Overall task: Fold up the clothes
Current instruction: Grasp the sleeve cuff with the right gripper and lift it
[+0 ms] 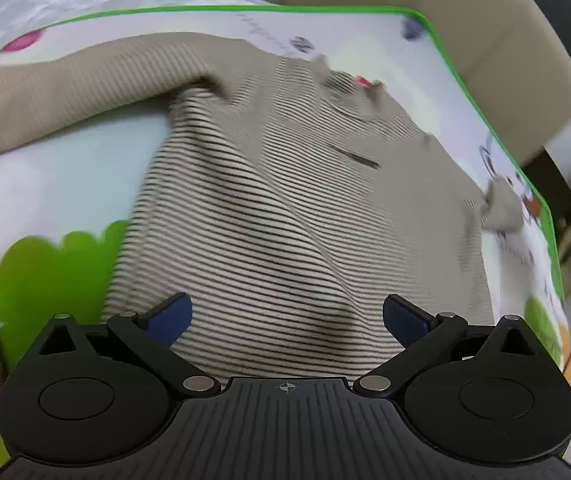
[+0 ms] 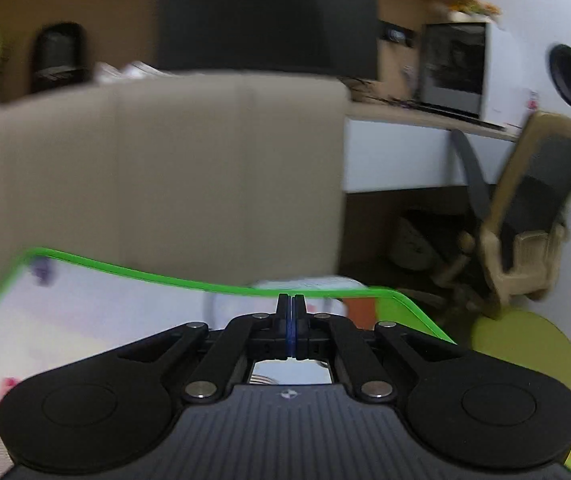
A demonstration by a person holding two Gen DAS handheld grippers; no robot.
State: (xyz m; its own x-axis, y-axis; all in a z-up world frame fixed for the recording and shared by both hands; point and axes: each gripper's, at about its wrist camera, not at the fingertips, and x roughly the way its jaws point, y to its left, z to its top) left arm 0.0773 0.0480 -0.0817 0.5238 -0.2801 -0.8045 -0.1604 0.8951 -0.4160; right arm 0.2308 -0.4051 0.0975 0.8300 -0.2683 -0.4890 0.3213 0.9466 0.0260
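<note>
A beige sweater with thin dark stripes (image 1: 285,200) lies spread on a white play mat with a green border (image 1: 65,184). One sleeve (image 1: 65,92) stretches to the left, and the collar with a red label (image 1: 362,81) is at the far side. My left gripper (image 1: 287,308) hangs just above the sweater's near hem, open, with the striped cloth lying below the gap and neither pad pressing on it. In the right wrist view my right gripper (image 2: 292,304) is shut, pads together with no cloth showing between them, held up above the mat (image 2: 105,312). No sweater shows in that view.
A beige padded panel (image 2: 165,168) rises behind the mat's far edge. To the right stand a desk with a monitor (image 2: 453,64) and a tan office chair (image 2: 533,208). A round green patch (image 2: 525,344) lies on the floor past the mat's corner.
</note>
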